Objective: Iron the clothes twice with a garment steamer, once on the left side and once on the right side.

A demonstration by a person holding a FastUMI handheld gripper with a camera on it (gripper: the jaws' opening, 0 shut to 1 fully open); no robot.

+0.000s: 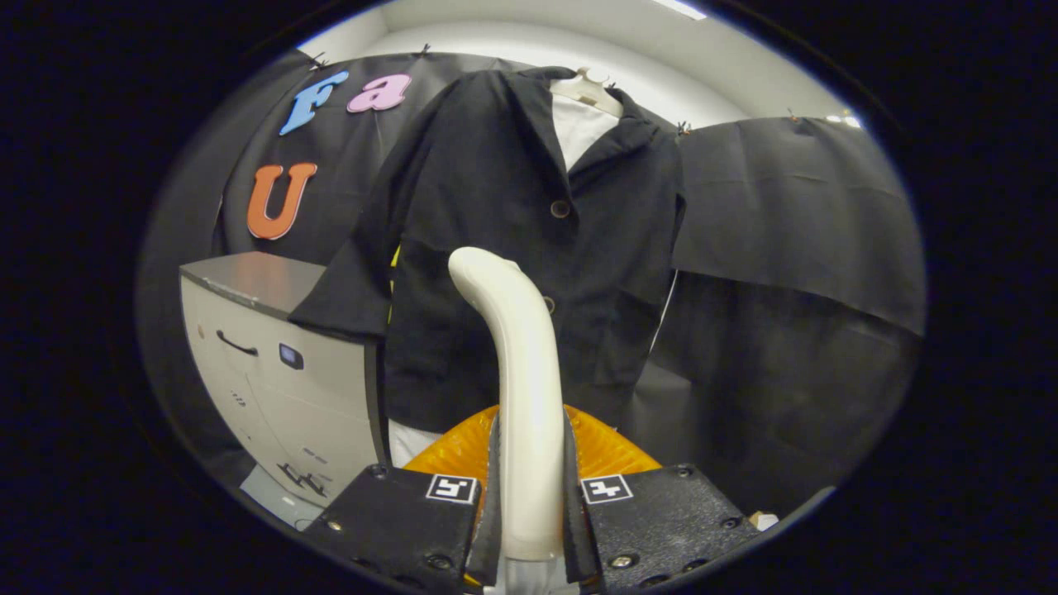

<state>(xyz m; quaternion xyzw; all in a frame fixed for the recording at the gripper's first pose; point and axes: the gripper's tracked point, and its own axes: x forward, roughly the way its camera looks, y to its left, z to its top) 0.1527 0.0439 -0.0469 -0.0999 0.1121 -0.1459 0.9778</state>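
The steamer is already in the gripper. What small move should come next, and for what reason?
Probably ease forward and bring the steamer's head to one side of the shirt. The gripper is shut on the cream garment steamer, whose curved head points at the hanging black shirt near its button line; whether it touches the cloth cannot be told.

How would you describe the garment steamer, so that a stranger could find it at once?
Start at the black shirt hanging on the hanger, right of the grey cabinet. In front of it rises the garment steamer, clamped between both fingers of the gripper. It alone is cream, smooth, curving toward the shirt.
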